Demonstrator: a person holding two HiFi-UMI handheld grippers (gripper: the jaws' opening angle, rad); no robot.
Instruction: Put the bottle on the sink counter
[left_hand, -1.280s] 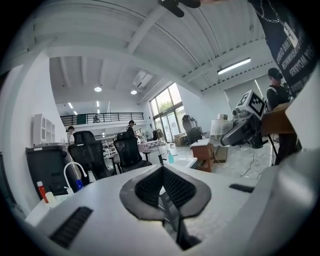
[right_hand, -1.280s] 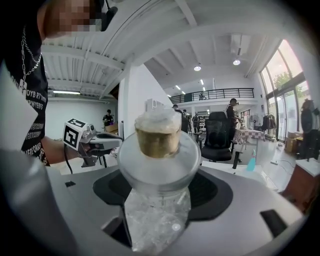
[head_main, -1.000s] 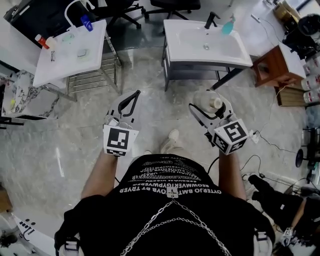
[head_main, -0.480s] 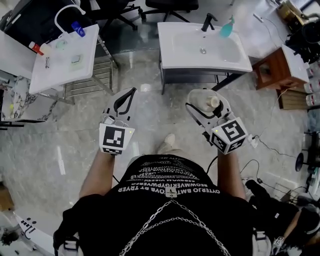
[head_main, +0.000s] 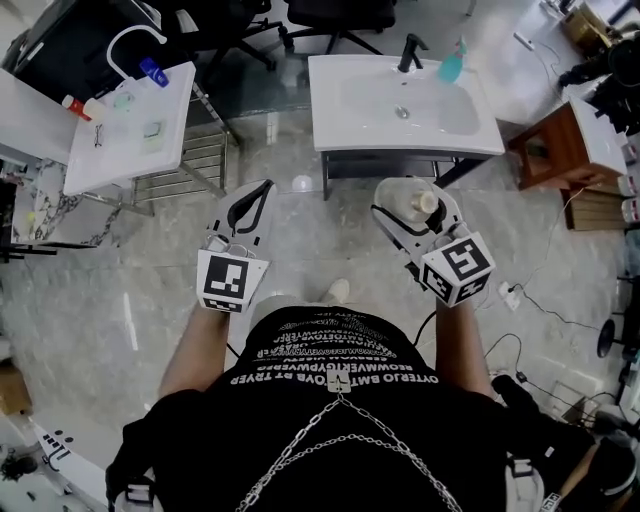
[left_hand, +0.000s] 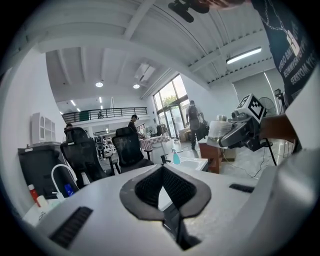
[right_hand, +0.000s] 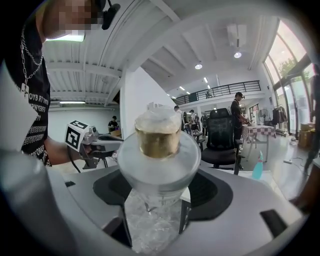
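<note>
Right gripper view shows clear bottle (right_hand: 157, 165) — gold neck.

Printed in white capitals across the black shirt (head_main: 340, 352), in several rows, upside down from above; too small and warped to spell out with certainty.

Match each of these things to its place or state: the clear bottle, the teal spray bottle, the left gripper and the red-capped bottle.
Things:
1. clear bottle
2. teal spray bottle
3. left gripper
4. red-capped bottle

Places or states:
A. on the white table at the left of the head view
B. shut, with nothing between its jaws
C. gripped in the right gripper
D. on the sink counter, right of the tap

Pairs: 1-C, 2-D, 3-B, 4-A
</note>
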